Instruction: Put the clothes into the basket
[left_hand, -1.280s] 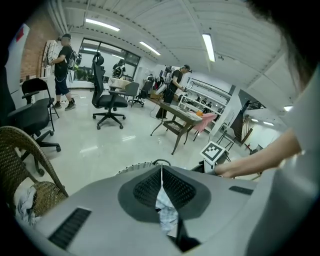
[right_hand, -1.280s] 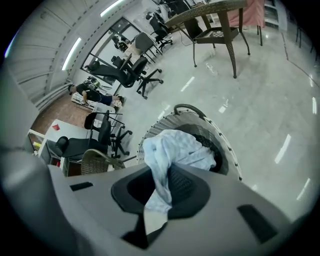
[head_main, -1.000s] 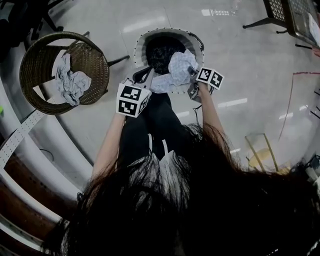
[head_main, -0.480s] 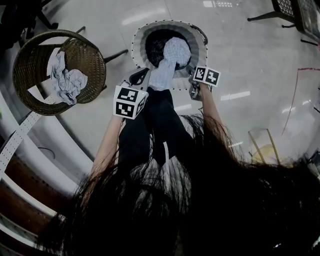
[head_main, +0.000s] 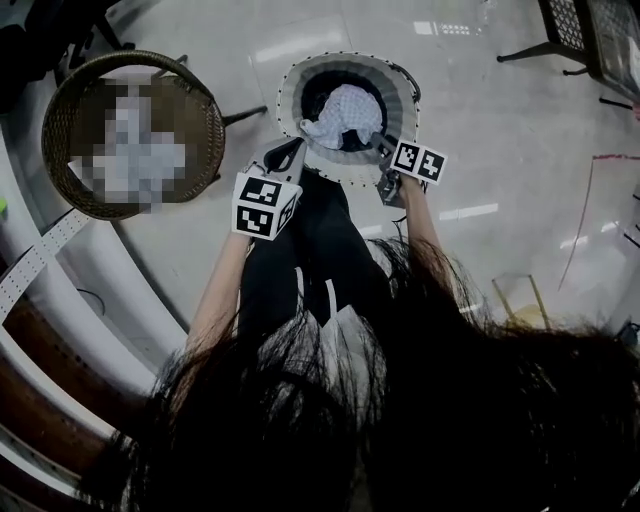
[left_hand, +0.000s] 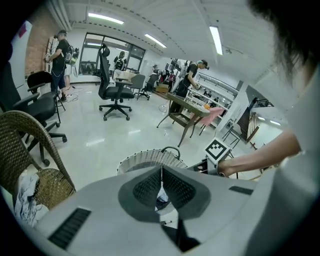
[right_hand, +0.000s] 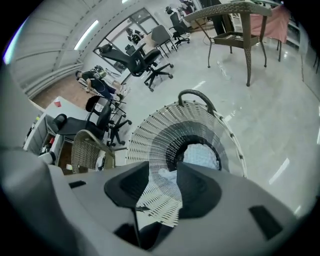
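A pale blue-white garment (head_main: 341, 114) lies bunched inside the round white woven basket (head_main: 400, 100) on the floor; no gripper holds it. In the right gripper view the garment (right_hand: 201, 155) fills the dark bottom of the basket (right_hand: 150, 135). My right gripper (head_main: 386, 147) hangs at the basket's near right rim, jaws open and empty (right_hand: 162, 182). At the near left rim, my left gripper (head_main: 290, 153) has its pads touching and nothing gripped (left_hand: 161, 172). The left gripper view shows the basket (left_hand: 145, 162) just beyond the jaws.
A brown wicker chair (head_main: 60, 120) to the left holds more crumpled clothes (left_hand: 25, 195). My black-clad legs (head_main: 320, 250) stand right below the basket. Office chairs (left_hand: 112, 92), a wooden table (left_hand: 187, 112) and people stand farther off. A white curved ledge (head_main: 40, 260) runs along the left.
The garment, held up over the basket's near rim by the grippers a second ago, has dropped fully into the basket. The right jaws have opened. Both grippers stay at the rim.
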